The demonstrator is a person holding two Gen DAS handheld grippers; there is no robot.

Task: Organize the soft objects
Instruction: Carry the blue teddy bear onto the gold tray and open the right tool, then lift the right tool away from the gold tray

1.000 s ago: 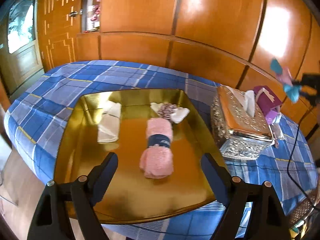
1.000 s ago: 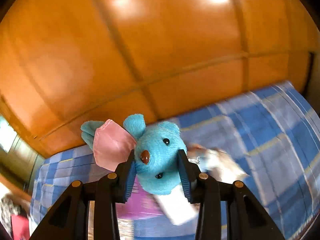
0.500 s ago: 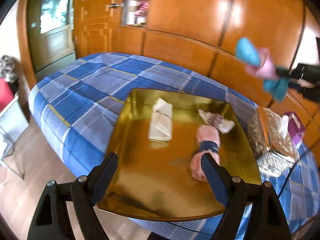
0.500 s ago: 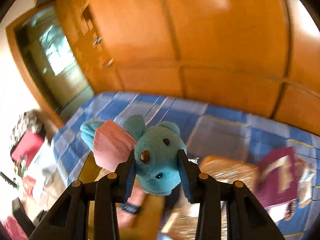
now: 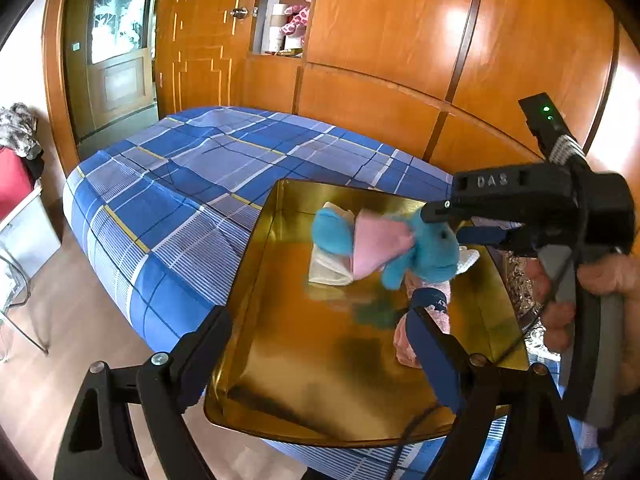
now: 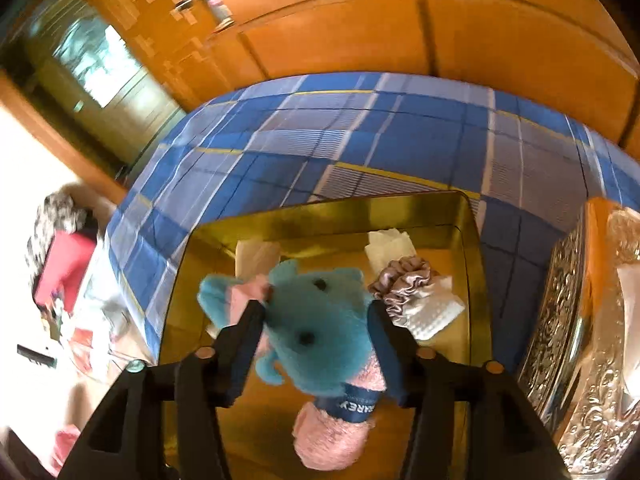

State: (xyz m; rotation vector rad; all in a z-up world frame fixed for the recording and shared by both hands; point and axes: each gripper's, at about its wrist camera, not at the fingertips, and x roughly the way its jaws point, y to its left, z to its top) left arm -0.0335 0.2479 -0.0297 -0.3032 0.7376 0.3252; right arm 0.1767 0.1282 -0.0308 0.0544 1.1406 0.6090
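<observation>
Right wrist view looked straight down on the gold tray [image 6: 472,248], which sat on a blue checked bed [image 6: 400,140], and the right claw [image 6: 316,332] hung over the middle of it with the blue plush toy [image 6: 316,320] between its jaws. Those jaws had just been opening, and the toy's head seemed to fill the gap more loosely now, so I judged it the moment of release, though I could not tell whether the pads had let go. From the left wrist view the toy [image 5: 420,248] floated above the tray floor, over a folded white cloth [image 5: 328,272] and a rolled pink towel [image 5: 424,320]. The left claw [image 5: 316,364] stood wide and empty at the tray's near edge. Next, to my eye, the right claw needed to open fully, drop the toy beside the towel, and lift clear without dragging the toy's ear.
</observation>
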